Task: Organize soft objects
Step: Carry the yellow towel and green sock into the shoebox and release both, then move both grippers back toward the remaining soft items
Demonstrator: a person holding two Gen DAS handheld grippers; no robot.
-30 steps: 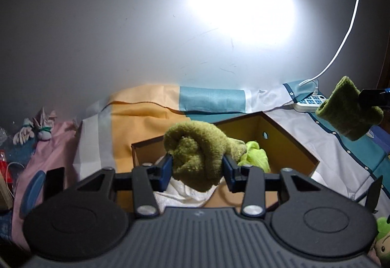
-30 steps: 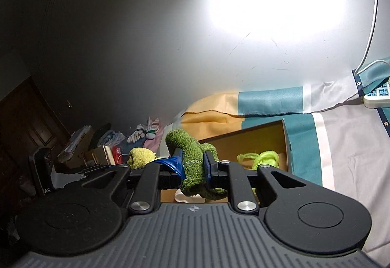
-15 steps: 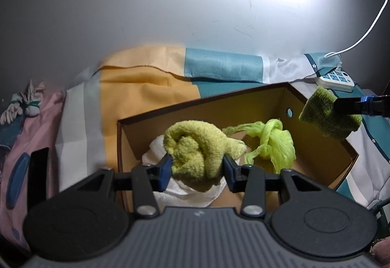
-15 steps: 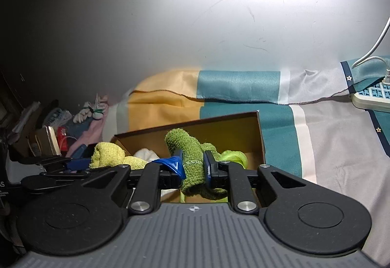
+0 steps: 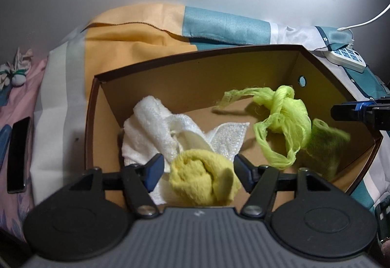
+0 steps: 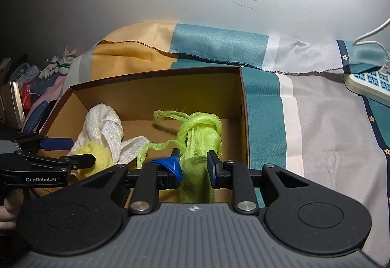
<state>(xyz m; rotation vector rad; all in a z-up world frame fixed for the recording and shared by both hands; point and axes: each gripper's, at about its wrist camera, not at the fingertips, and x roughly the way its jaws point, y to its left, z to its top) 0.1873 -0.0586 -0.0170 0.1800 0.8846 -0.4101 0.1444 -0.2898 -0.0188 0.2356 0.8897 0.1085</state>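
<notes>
Cardboard box (image 5: pixel 151 87): open top, sits on striped sheet (image 6: pixel 316 126); both grippers are over it, pointing down into it.
Contents: white towel (image 5: pixel 156 121) at the left, neon mesh (image 5: pixel 285 119) at the right, both on the floor of the box.
Left gripper (image 5: pixel 197 170): jaws opening, pads clear of the yellow cloth (image 5: pixel 202 180) on both sides. Cloth sits between them, on the towel's edge, inside the box.
Right gripper (image 6: pixel 193 165): jaws opening, only a small gap so far. Green cloth (image 6: pixel 195 177) is between them, motion-blurred, looks to be dropping. Whether the pads touch it: cannot tell.
Risk 1: green cloth snags on a right pad. Cause: fuzzy knit, narrow gap. Lifting out too soon would likely drag it back out.
Risk 2: the blue cover on one right pad looks peeled and folded. Could catch fibres.
Risk 3: green cloth lands on the mesh, close to the near right wall (image 5: pixel 360 153). A bounce or a trailing end may hang over the rim.
Risk 4: mesh loops lie just beyond the right fingers; a finger could hook one on the way out.
Risk 5: yellow cloth is bundled loosely and may unroll and spread. Minor, it is well inside.
Advice: open both fully, wait for the cloths to settle, then lift straight up.
</notes>
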